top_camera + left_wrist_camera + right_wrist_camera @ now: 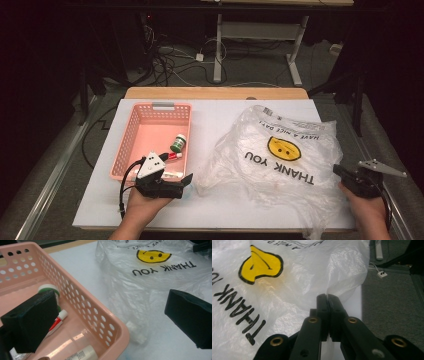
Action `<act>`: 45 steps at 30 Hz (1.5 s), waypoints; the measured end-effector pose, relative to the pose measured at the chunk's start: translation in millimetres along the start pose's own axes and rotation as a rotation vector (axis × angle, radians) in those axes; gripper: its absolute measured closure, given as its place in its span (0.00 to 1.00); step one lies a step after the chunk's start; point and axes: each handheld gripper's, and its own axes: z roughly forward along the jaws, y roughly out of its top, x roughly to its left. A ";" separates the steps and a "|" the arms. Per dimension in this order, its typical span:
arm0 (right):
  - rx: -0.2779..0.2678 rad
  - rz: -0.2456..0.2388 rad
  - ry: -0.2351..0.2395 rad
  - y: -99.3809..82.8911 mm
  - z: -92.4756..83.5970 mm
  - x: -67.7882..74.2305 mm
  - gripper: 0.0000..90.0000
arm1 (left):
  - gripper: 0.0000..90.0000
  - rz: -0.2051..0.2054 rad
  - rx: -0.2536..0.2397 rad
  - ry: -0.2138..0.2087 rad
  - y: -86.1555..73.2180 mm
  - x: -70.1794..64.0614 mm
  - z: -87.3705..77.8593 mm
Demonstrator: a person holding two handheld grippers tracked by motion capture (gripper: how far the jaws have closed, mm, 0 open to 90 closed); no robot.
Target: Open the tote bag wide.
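Pinching a fold of the plastic bag (pixel 294 287), the right gripper (pixel 327 298) has its jaws pressed flat together with the thin film caught between them; in the high view that gripper (pixel 345 175) sits at the bag's (pixel 272 150) right edge, level with the end of the "THANK YOU" print. The bag is the landmark for everything else. It lies crumpled on the white table (pixel 210 107), its print upside down to the person, and its long spread runs from the far right corner toward the near left. Off the bag's left edge, with a strip of bare table between, stands the pink basket (pixel 131 131), which holds a green-capped bottle (pixel 178 143), a red-and-white tube (pixel 173 156) and, at its near end, a pale cylinder (pixel 82 354). The left gripper (pixel 186 181) rests near the bag's near-left corner, jaws spread wide and empty, one pad (pixel 31 322) over the basket's inside and the other pad (pixel 190 317) over the bag's film. A small white object (pixel 136 333) shows through the film just beside the basket's near corner. My reading is that the coming move turns on this: the bag's near-left side lies straight ahead of the open left gripper and close to it, so that hand is the nearer one to take a second hold, opposite the right gripper's pinch.
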 end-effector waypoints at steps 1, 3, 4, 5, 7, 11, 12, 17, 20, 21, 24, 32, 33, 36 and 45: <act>0.007 -0.006 0.009 -2.3 -2.0 4.0 0.97 | 0.00 0.001 0.005 -0.003 -0.1 -0.1 0.7; 0.018 -0.026 0.030 -7.2 -5.4 12.3 0.95 | 0.00 0.001 0.009 -0.006 -0.2 0.0 1.2; 0.025 -0.033 0.044 -9.4 -7.1 16.8 0.94 | 0.00 0.000 0.011 -0.008 -0.3 0.1 1.4; 0.028 -0.046 0.058 -11.5 -8.8 20.9 0.93 | 0.00 -0.002 0.013 -0.011 -0.3 0.1 1.4; 0.032 -0.054 0.091 -15.4 -13.4 29.4 0.93 | 0.00 -0.003 0.012 -0.018 -0.1 0.2 0.7; 0.028 -0.077 0.118 -22.8 -26.0 42.4 0.79 | 0.00 -0.001 0.013 -0.031 0.2 0.0 0.1; 0.019 -0.079 0.121 -22.5 -28.4 42.8 0.75 | 0.00 0.000 0.013 -0.035 0.3 -0.2 -0.1; -0.075 -0.097 0.087 -6.1 -36.7 36.2 0.58 | 0.00 0.007 0.001 -0.035 0.4 -2.7 -0.6; -0.083 -0.082 0.071 9.8 -23.4 22.4 0.55 | 0.00 0.010 -0.006 -0.033 0.1 -3.2 0.1; -0.083 -0.082 0.071 9.8 -23.4 22.4 0.55 | 0.00 0.010 -0.006 -0.033 0.1 -3.2 0.1; -0.063 -0.040 0.051 34.0 8.1 -1.2 0.49 | 0.00 0.020 -0.008 -0.033 0.2 -4.7 1.8; 0.035 0.051 0.063 51.7 64.2 -25.7 0.19 | 0.00 0.025 -0.011 -0.036 0.4 -5.5 2.4; 0.056 0.057 0.070 52.2 69.8 -26.7 0.18 | 0.00 0.026 -0.010 -0.035 0.2 -5.5 2.7; 0.122 0.014 0.093 50.5 87.2 -25.5 0.26 | 0.00 0.025 -0.008 -0.035 -0.7 -6.0 3.3; 0.151 -0.187 0.080 47.5 88.3 -3.0 0.72 | 0.00 0.027 -0.010 -0.033 -1.2 -7.4 1.5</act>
